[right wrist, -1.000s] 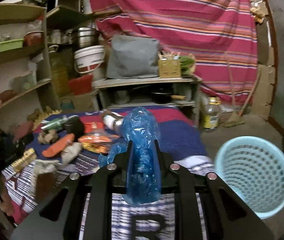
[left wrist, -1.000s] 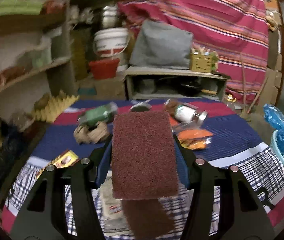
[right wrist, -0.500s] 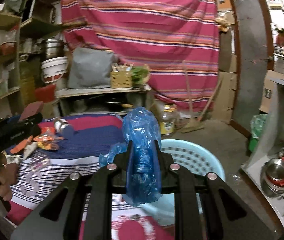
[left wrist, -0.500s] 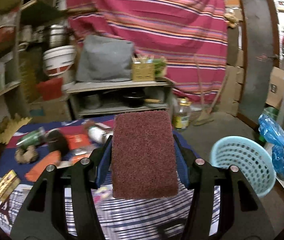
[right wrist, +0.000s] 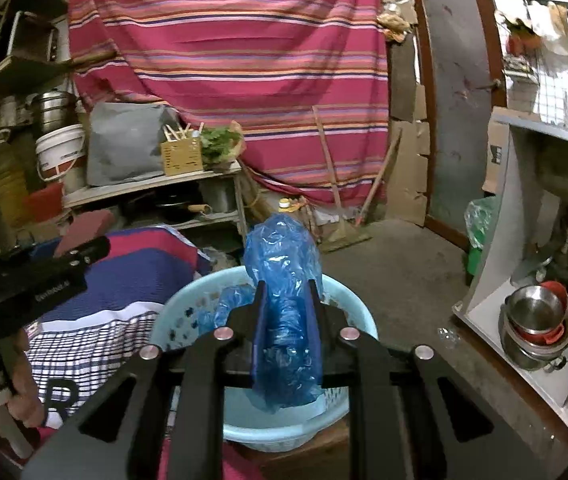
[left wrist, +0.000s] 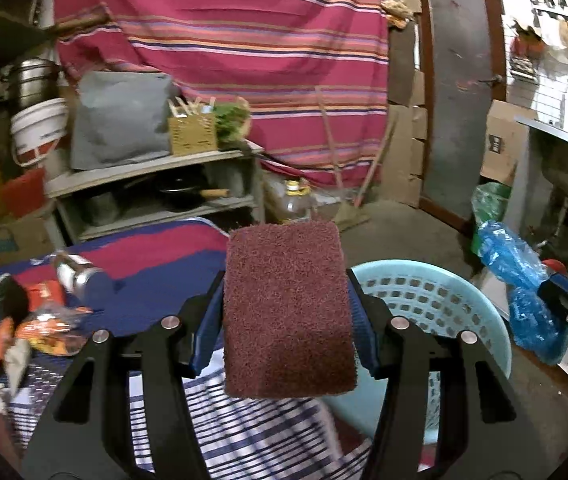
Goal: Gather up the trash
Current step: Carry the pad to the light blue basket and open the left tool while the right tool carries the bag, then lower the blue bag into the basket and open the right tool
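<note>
**A:** What is on the left?

**B:** A counter (left wrist: 156,288) under a striped cloth, blue and red at the far end and checked at the near end. Litter lies at its far left: an orange wrapper (left wrist: 50,328), a small tin can (left wrist: 74,274) on its side and some crumpled scraps. These look like trash not yet gathered.

**A:** And the left hand-held gripper (left wrist: 286,312)?

**B:** It is clamped on a maroon scouring pad (left wrist: 286,312), which lies flat between the fingers and juts forward. It hangs over the counter's right edge, with the basket just to its right.

**A:** Where is the basket?

**B:** A pale blue basket (right wrist: 200,304) with a perforated wall stands just off the counter's right end, lower than the cloth.

**A:** The right hand-held gripper (right wrist: 286,320)?

**B:** Its fingers sit narrow, pinching a crumpled blue plastic bag (right wrist: 284,280). The bag stands directly above the basket's mouth, and a loose fold hangs down inside the rim.

**A:** How should the drop go?

**B:** I judge the bag is ready to go. Light film may cling to the pads, so opening fully while centred and low over the mouth should help. The pad needs to travel further right, past the near rim, before release; being stiff and wide, it could catch the rim and tip out.
</note>
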A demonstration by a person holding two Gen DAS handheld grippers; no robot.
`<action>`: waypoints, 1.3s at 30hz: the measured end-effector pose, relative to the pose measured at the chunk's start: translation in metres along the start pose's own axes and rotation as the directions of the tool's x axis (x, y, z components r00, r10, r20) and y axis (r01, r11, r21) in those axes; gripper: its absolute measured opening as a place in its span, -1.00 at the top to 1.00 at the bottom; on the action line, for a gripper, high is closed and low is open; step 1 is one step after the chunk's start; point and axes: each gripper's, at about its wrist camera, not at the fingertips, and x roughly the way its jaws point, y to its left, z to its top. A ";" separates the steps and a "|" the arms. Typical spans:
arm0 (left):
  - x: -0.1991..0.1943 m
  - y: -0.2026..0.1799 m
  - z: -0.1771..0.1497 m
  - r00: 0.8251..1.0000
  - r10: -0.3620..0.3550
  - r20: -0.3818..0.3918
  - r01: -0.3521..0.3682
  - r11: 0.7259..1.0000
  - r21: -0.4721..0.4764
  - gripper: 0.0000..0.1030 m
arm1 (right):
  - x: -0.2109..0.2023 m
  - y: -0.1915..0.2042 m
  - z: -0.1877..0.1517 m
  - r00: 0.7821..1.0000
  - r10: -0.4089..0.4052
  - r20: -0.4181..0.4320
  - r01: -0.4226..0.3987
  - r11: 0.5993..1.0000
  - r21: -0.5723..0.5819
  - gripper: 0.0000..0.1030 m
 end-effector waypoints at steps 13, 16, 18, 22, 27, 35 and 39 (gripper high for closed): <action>0.055 -0.036 -0.010 0.992 -0.102 -0.079 0.105 0.994 0.038 -0.07 | 0.028 -0.015 -0.016 0.998 -0.001 -0.058 0.003 0.999 0.038 0.64; 0.063 -0.034 -0.011 0.989 -0.113 -0.098 0.117 0.993 0.028 -0.07 | 0.029 -0.017 -0.016 0.998 -0.005 -0.063 0.008 0.999 0.038 0.64; 0.068 -0.034 -0.011 0.985 -0.125 -0.117 0.128 0.992 0.021 -0.07 | 0.030 -0.016 -0.017 0.998 -0.008 -0.066 0.010 0.999 0.036 0.64; 0.072 -0.037 -0.011 0.985 -0.118 -0.126 0.124 0.992 0.038 -0.30 | 0.032 -0.016 -0.017 0.997 -0.010 -0.074 0.012 0.999 0.038 0.64; 0.070 -0.036 -0.008 0.990 -0.083 -0.111 0.089 0.995 0.050 -0.56 | 0.034 -0.016 -0.016 0.997 -0.013 -0.082 0.016 0.999 0.039 0.63; 0.049 -0.020 -0.005 0.998 -0.018 -0.058 0.021 0.998 0.054 -0.76 | 0.039 -0.008 -0.018 0.996 -0.011 -0.089 0.014 0.999 0.032 0.63; 0.034 -0.005 -0.007 0.999 0.018 -0.031 -0.016 0.998 0.056 -0.83 | 0.043 -0.002 -0.021 0.996 0.000 -0.092 0.003 0.999 0.034 0.63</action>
